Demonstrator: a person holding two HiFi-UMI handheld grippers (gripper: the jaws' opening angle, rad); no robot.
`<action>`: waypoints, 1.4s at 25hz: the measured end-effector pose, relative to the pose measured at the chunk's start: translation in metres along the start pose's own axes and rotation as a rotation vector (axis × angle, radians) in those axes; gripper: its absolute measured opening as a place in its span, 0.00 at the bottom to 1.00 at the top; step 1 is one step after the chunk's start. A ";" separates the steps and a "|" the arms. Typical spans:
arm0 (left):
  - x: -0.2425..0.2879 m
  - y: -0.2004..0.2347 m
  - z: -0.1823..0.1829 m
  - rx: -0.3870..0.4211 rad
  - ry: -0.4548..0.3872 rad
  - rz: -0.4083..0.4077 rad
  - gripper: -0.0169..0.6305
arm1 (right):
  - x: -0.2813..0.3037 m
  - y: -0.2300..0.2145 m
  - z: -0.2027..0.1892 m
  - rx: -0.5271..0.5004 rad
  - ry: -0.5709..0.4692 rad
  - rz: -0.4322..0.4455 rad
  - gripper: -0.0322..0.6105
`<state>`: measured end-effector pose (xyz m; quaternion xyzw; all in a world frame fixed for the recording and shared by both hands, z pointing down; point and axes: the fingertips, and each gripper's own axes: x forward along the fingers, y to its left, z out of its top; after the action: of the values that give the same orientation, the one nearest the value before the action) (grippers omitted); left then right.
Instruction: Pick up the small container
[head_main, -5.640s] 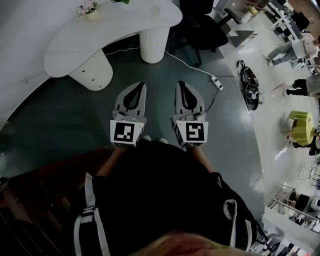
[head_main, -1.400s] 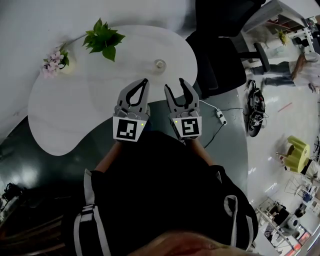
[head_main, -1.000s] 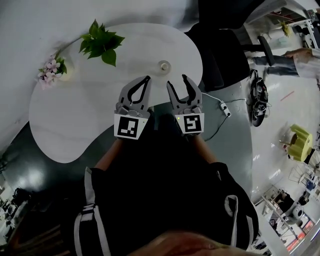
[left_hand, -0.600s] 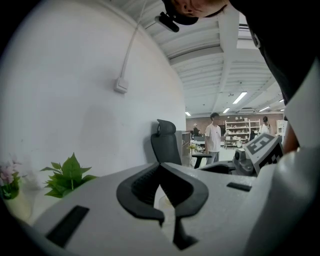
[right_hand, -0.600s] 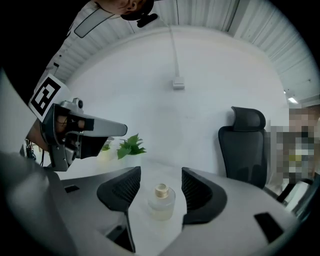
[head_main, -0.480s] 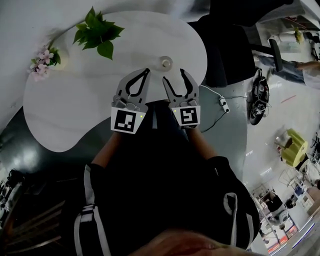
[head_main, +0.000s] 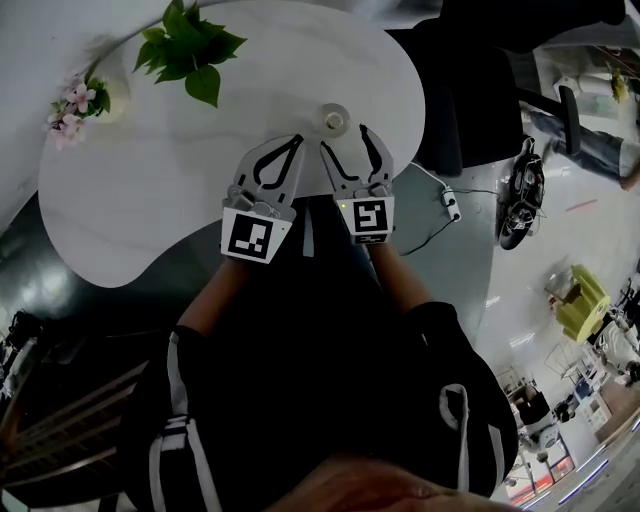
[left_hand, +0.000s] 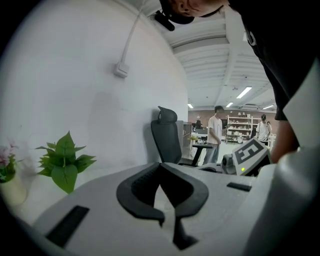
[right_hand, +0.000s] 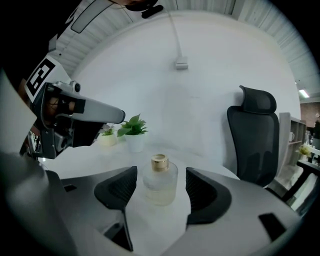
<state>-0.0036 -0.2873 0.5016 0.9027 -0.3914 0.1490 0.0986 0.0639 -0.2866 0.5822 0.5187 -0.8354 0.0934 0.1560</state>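
The small container (head_main: 333, 117) is a clear glass bottle with a gold cap, standing on the white table (head_main: 150, 190) near its right end. In the right gripper view the container (right_hand: 160, 186) stands just ahead of the gap between the jaws, touching neither. My right gripper (head_main: 345, 140) hovers over the table edge; its jaws are opening and nothing is held. Just to its left, my left gripper (head_main: 295, 141) is shut and empty, its tips meeting (left_hand: 160, 166). It also shows as a grey arm at the left of the right gripper view.
A leafy plant in a white pot (head_main: 190, 50) and a small pot of pink flowers (head_main: 70, 100) stand at the table's far left. A black office chair (head_main: 470, 90) sits right of the table. A power strip (head_main: 452, 208) lies on the floor.
The person has walked up to the table. Both grippers have come forward over its edge toward the container, and the right jaws have spread wider.
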 end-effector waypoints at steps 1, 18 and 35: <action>0.001 -0.001 -0.003 -0.001 0.008 -0.001 0.04 | 0.003 0.000 -0.004 0.001 0.008 0.002 0.52; 0.010 -0.001 -0.029 -0.036 0.066 0.003 0.04 | 0.045 0.004 -0.028 0.048 0.028 0.006 0.55; -0.002 0.011 -0.042 -0.057 0.110 0.046 0.04 | 0.062 0.002 -0.021 0.076 0.016 -0.003 0.55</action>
<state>-0.0205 -0.2812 0.5407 0.8807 -0.4100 0.1896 0.1422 0.0396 -0.3306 0.6238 0.5246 -0.8293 0.1289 0.1428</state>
